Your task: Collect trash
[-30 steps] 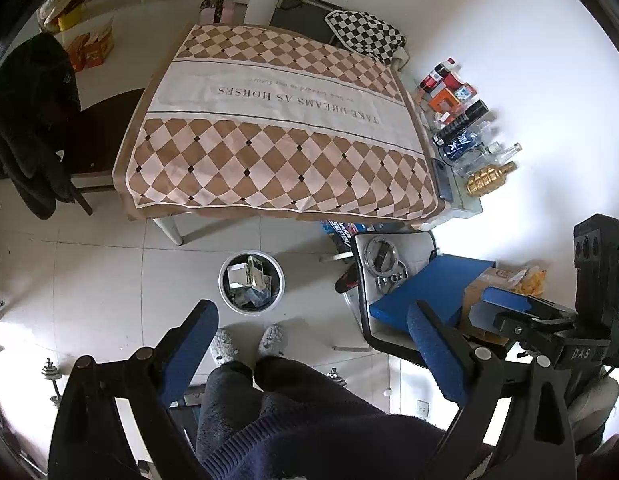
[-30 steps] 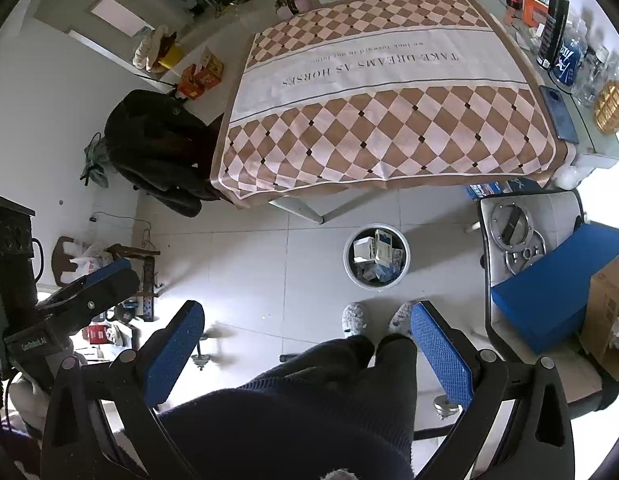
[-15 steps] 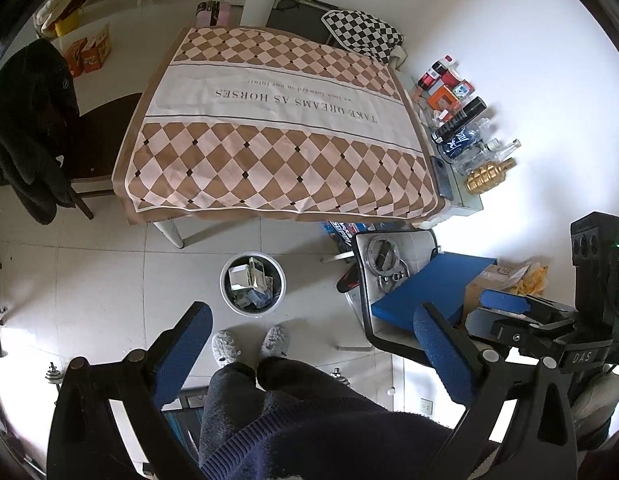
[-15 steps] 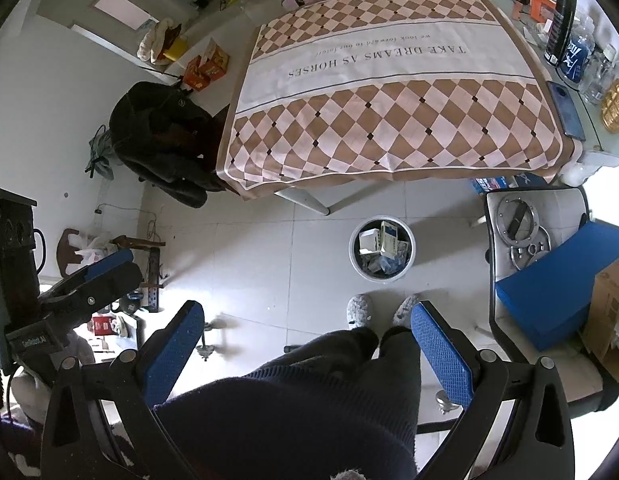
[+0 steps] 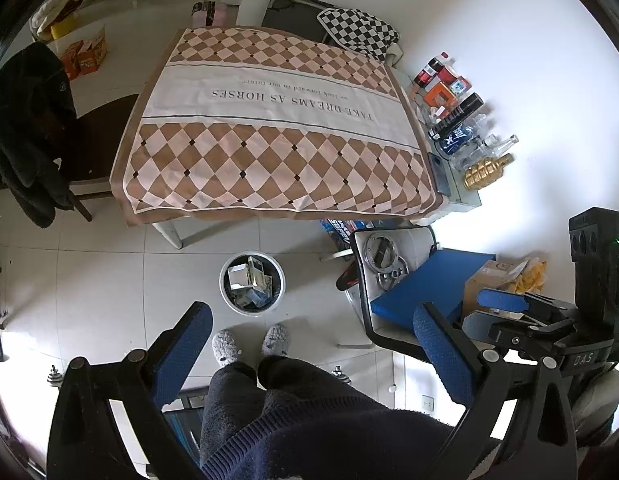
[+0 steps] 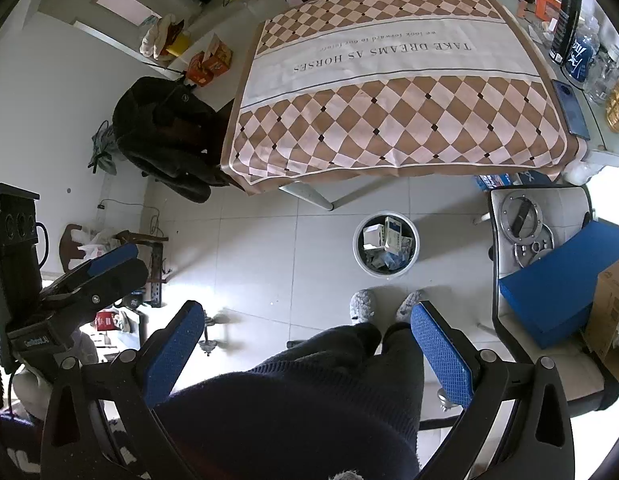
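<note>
A round white trash bin (image 5: 252, 282) stands on the tiled floor just in front of the table, holding several boxes and wrappers; it also shows in the right wrist view (image 6: 385, 244). My left gripper (image 5: 311, 330) is open and empty, held high above the floor over the person's legs. My right gripper (image 6: 305, 328) is open and empty at a similar height. Each gripper shows in the other's view, the right one (image 5: 549, 320) and the left one (image 6: 77, 280). The table (image 5: 269, 136) carries a brown checkered cloth with nothing on it.
Bottles and boxes (image 5: 457, 120) line the table's right edge by the wall, next to a phone (image 6: 571, 108). A chair (image 5: 393, 280) with metal rings and a blue box stands right of the bin. A black jacket (image 6: 165, 136) hangs on a chair to the left.
Both views have shifted slightly, with the table and bin drifting a little. Both grippers stay open and empty.
</note>
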Motion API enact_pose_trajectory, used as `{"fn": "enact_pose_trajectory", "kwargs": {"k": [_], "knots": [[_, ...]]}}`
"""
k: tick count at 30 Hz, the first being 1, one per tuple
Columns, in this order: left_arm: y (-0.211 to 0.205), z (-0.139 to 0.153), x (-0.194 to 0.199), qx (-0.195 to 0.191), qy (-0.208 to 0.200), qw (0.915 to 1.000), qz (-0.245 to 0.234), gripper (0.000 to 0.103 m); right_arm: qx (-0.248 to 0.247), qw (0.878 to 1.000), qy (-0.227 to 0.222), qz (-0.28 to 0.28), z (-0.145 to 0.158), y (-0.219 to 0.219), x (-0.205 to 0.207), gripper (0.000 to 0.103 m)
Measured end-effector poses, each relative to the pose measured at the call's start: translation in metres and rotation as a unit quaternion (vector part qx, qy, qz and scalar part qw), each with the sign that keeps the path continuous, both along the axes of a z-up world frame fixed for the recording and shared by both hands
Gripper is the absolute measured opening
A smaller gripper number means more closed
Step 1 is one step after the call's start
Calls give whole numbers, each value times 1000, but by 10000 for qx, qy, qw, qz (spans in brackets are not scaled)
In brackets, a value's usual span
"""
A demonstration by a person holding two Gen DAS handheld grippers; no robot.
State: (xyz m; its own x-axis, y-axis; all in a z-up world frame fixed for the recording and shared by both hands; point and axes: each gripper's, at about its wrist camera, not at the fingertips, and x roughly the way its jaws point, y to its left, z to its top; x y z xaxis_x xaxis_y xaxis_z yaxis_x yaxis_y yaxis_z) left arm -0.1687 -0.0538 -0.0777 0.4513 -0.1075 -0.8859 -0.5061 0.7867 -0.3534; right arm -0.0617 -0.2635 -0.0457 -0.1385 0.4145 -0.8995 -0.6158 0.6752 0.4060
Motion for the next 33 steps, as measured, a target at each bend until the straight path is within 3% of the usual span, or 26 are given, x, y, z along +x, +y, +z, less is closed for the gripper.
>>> {"fn": "enact_pose_trajectory", "kwargs": {"k": [33], "knots": [[-12, 0, -8, -42, -11, 9999, -147, 103, -8, 10000, 51, 62, 1, -6, -5, 103]]}}
